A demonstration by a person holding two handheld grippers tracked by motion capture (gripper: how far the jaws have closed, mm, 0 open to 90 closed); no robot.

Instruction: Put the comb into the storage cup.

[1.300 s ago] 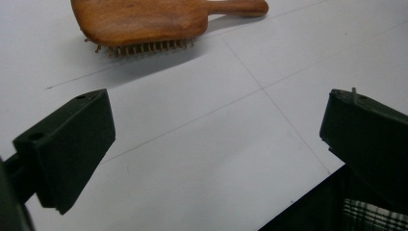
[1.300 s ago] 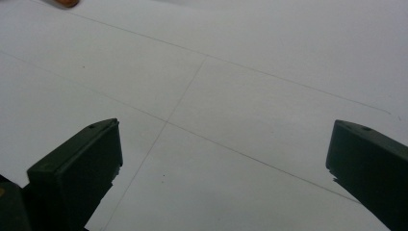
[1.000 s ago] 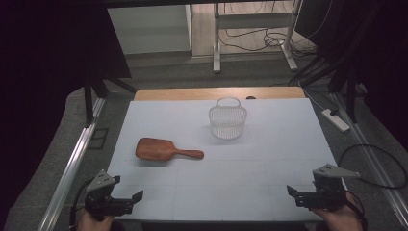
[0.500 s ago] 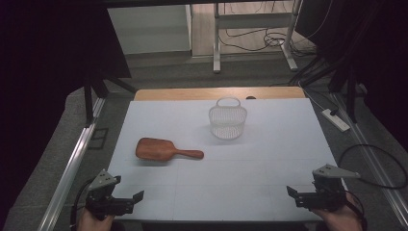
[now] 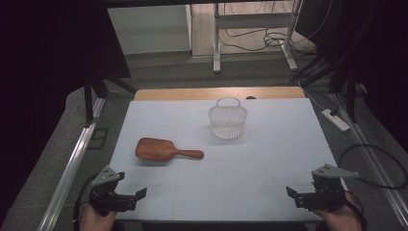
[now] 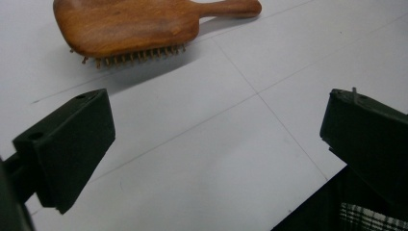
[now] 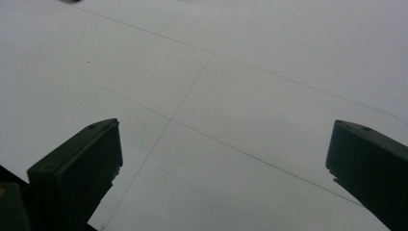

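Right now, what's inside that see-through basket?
The wire basket looks empty; the white table shows through its mesh. The very bottom is too small to see clearly.

I see two obstacles on the table (image 5: 269,183): hairbrush (image 5: 163,149), w/ wire basket (image 5: 228,120) beyond it to the right, well apart. Open lane btwn them; surface nearer me than the hairbrush is bare.
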